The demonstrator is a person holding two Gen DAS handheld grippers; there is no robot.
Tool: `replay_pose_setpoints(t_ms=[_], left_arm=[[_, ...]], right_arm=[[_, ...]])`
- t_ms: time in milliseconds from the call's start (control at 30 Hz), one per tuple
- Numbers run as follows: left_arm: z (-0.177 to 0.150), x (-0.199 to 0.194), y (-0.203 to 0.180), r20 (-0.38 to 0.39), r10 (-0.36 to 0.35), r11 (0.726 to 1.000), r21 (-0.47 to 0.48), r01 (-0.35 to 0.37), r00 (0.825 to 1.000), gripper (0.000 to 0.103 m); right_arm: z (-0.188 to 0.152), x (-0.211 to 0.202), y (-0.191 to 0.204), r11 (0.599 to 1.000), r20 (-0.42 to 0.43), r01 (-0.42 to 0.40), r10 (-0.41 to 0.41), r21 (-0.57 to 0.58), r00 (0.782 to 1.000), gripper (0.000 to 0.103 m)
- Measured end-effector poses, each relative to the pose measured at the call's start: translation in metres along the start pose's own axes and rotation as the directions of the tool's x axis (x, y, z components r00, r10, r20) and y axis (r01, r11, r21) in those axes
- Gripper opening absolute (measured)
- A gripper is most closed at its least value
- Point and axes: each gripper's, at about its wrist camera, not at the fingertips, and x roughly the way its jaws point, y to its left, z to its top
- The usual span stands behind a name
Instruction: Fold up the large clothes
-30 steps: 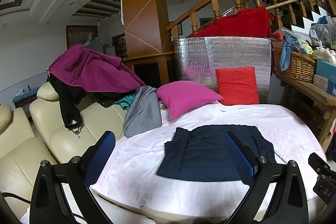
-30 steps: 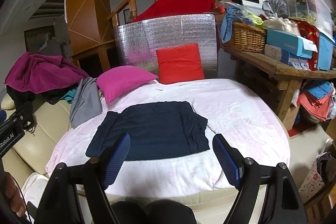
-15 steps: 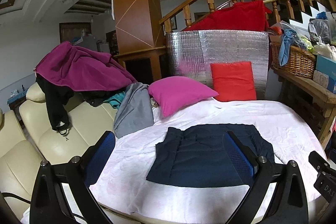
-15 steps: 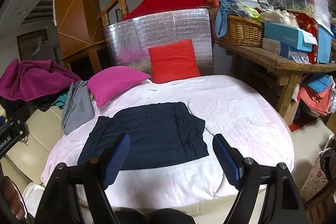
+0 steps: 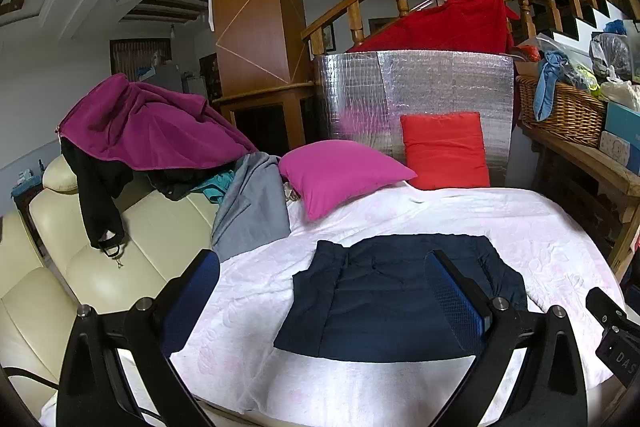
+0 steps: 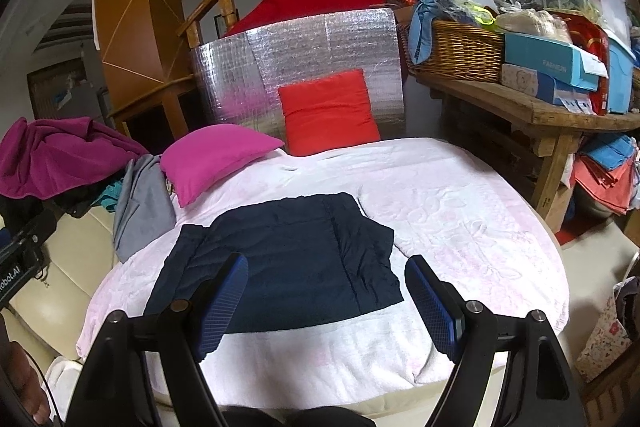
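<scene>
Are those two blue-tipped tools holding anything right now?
Nothing is held. The left tool and right tool hang open above the navy garment.

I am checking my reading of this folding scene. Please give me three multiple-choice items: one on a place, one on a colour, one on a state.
1. Where does the navy garment lie?
A. on the cream sofa
B. flat on the pale pink cover
C. in the wicker basket

2. What colour is the cushion that leans on the silver foil panel?
A. red
B. green
C. white

3. In what state is the right gripper?
A. shut on the garment
B. shut on a cushion
C. open, holding nothing

Answers:
1. B, the garment is spread on the cover in both views.
2. A, the upright cushion against the panel is red; the magenta cushion lies beside it.
3. C, its blue pads stand wide apart with nothing pressed between them.
</scene>
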Motion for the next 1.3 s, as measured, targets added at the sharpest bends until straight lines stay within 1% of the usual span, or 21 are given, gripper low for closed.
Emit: replay_pose_setpoints(t_ms=[533, 733, 1300], left_arm=[[-0.001, 0.007, 0.013, 0.000, -0.015, 0.999, -0.030, 0.015, 1.000, 0.102], [-0.002, 0.009, 0.015, 0.003, -0.023, 0.999, -0.032, 0.023, 1.000, 0.102], [-0.007, 0.020, 0.032, -0.004, -0.033, 0.998, -0.053, 0.032, 0.999, 0.102]], right_arm=[[0.000, -0.004, 0.016, 1.000, 0.021, 0.007, -0.007, -0.014, 1.000, 0.084], [-0.003, -0.002, 0.023, 1.000, 0.014, 0.018, -0.017, -0.021, 1.000, 0.084], [-0.007, -0.001, 0.053, 0.997, 0.021, 0.039, -0.038, -0.062, 0.999, 0.084]])
